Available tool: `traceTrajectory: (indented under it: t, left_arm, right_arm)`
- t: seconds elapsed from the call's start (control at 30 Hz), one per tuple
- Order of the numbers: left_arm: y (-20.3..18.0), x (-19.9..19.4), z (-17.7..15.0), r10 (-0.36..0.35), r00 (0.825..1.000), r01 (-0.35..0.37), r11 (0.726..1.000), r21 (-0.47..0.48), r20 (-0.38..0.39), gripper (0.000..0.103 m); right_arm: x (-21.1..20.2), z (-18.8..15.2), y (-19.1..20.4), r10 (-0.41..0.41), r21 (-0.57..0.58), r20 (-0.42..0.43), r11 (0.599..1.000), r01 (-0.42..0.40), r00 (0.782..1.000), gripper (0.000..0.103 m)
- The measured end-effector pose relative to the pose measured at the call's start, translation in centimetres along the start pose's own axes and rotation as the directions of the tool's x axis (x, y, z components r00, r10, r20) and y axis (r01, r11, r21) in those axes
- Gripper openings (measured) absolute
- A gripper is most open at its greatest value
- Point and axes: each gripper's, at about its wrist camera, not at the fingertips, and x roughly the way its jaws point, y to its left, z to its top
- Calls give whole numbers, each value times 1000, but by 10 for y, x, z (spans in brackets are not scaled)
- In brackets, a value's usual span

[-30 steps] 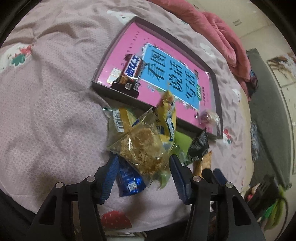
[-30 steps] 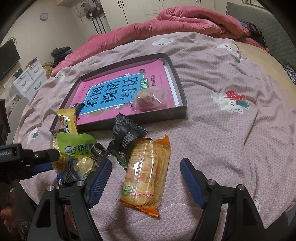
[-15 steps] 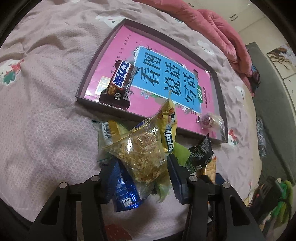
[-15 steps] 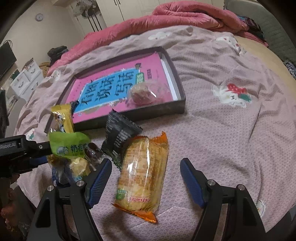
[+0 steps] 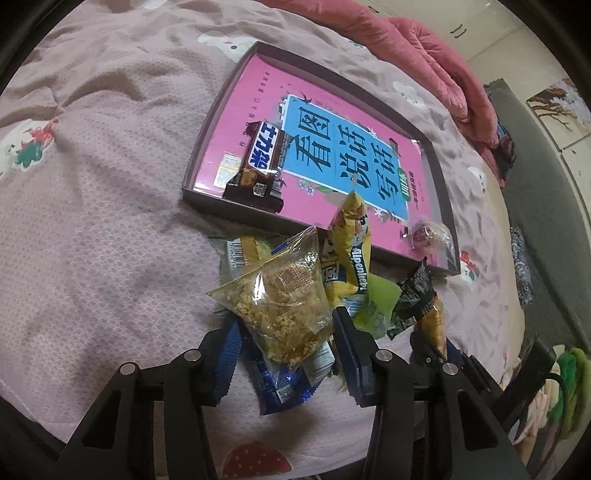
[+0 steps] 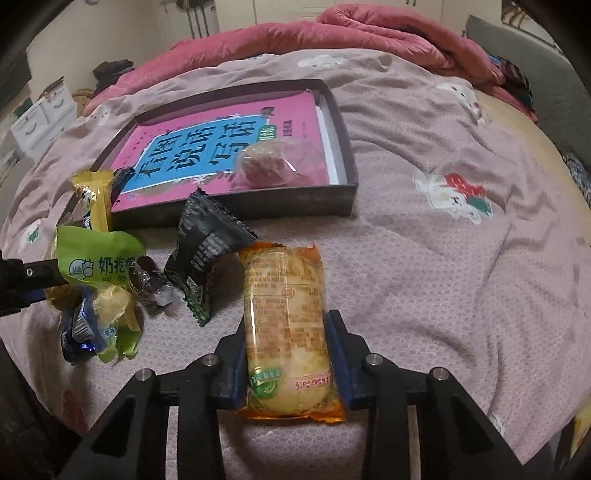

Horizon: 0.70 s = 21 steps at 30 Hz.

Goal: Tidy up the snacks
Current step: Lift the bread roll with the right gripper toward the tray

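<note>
My right gripper [image 6: 286,328] is closing, and its blue pads press both sides of an orange-edged cake packet [image 6: 284,288] lying on the bedspread. My left gripper [image 5: 286,325] is shut on a clear packet of crumbly snack [image 5: 284,291], above a blue packet [image 5: 284,384]. Around it are a yellow packet [image 5: 351,243], a green packet [image 6: 96,258] and a black packet [image 6: 203,247]. Further back, a dark tray [image 5: 207,147] holds a pink book, a chocolate bar [image 5: 264,162] and a clear-wrapped round pastry [image 6: 266,166].
Everything rests on a mauve patterned bedspread [image 6: 443,258]. A pink duvet [image 6: 332,33] is bunched at the far side. A grey sofa [image 5: 535,221] runs along the bed's right edge. White drawers [image 6: 40,114] stand at the far left.
The right jaws have closed from wide apart onto the orange-edged packet. The left jaws have narrowed around the clear packet, which now stands a little more upright.
</note>
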Motion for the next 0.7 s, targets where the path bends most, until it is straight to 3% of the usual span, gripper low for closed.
traceTrajectory:
  t: [0.3,0.7]
  left_arm:
    - [9,-9,-2,10,1000,-10,1000,22,21,48]
    - [3,-32,-1,33,995,-41,995,92,89,48]
  right_arm:
    - [-26,2,-24,62,117,109,990,-75,992,35]
    - [-61,13,-8,101,37,268,993,-115,958,35]
